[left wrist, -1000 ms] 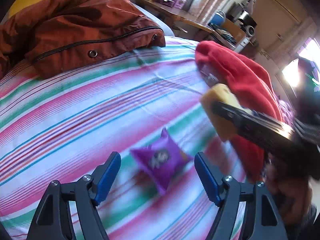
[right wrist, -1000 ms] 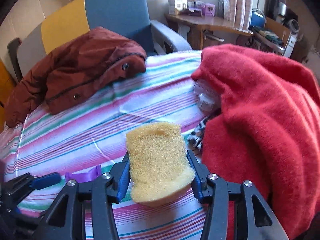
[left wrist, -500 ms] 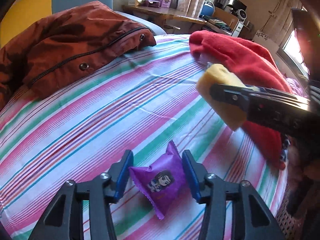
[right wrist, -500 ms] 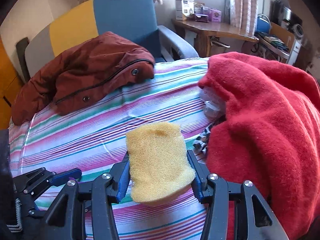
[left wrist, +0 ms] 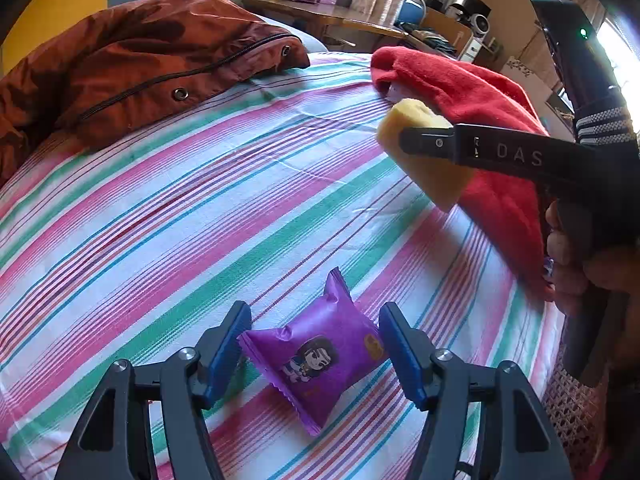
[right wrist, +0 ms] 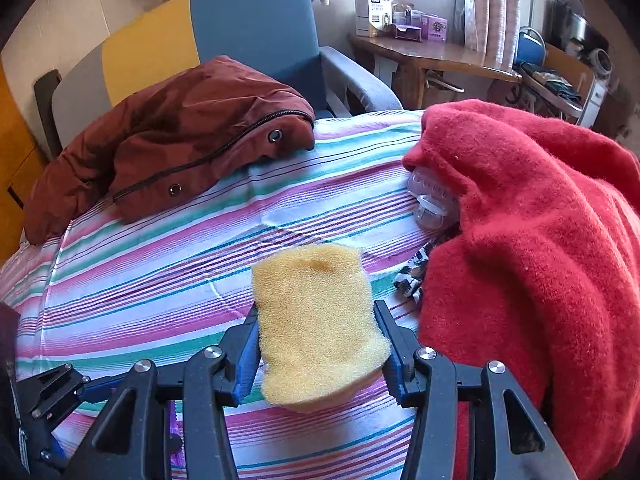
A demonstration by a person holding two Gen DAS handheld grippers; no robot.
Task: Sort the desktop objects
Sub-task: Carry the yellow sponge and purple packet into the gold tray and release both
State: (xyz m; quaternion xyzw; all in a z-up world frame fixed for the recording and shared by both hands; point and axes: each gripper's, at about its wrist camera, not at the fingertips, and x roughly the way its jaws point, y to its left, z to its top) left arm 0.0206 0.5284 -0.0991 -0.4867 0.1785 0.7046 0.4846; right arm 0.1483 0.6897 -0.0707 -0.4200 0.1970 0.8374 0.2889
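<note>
A purple snack packet [left wrist: 316, 354] with a cartoon figure lies on the striped tablecloth [left wrist: 192, 208], between the blue pads of my left gripper [left wrist: 314, 350]. The pads stand close on both sides, with a small gap at each; the gripper is open. My right gripper [right wrist: 316, 344] is shut on a yellow sponge [right wrist: 316, 320] and holds it above the cloth. The sponge [left wrist: 428, 152] and the right gripper's finger also show in the left wrist view, at the right. My left gripper shows in the right wrist view at the lower left [right wrist: 86, 386].
A rust-brown jacket [right wrist: 172, 148] lies at the far left of the table. A red fleece garment [right wrist: 532, 248] covers the right side, with a clear plastic item [right wrist: 430, 200] and a black-and-white patterned thing [right wrist: 412, 276] at its edge. A blue and yellow armchair [right wrist: 256, 44] stands behind.
My left gripper moved forward around the purple packet and narrowed, then opened slightly. My right gripper stays shut on the sponge and has drifted a little.
</note>
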